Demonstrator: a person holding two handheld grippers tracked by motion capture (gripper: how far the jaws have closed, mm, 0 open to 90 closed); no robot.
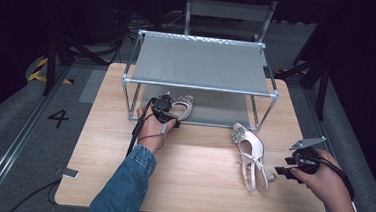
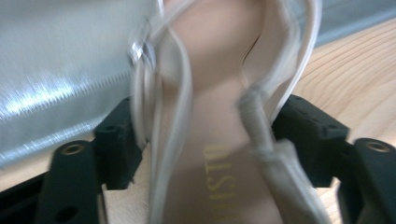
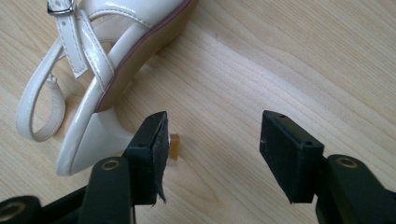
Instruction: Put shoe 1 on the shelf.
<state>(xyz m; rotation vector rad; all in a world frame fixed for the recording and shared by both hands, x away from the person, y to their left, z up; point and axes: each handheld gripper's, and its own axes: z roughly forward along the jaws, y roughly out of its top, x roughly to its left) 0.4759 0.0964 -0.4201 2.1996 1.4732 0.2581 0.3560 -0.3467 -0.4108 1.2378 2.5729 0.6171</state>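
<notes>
You've got gold lettering running along the insole of the shoe [image 2: 219,177] in the left gripper view. It's blurred and cut off at the bottom edge; the letters look like "ULSHI", but you can't read the brand for sure. In the high view, a black 4 [image 1: 58,118] is marked on the grey floor [image 1: 19,124] just left of the table.

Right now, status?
Left tongs straddling shoe at rack. Right tongs open, empty, beside second shoe. Nothing blocking.
</notes>
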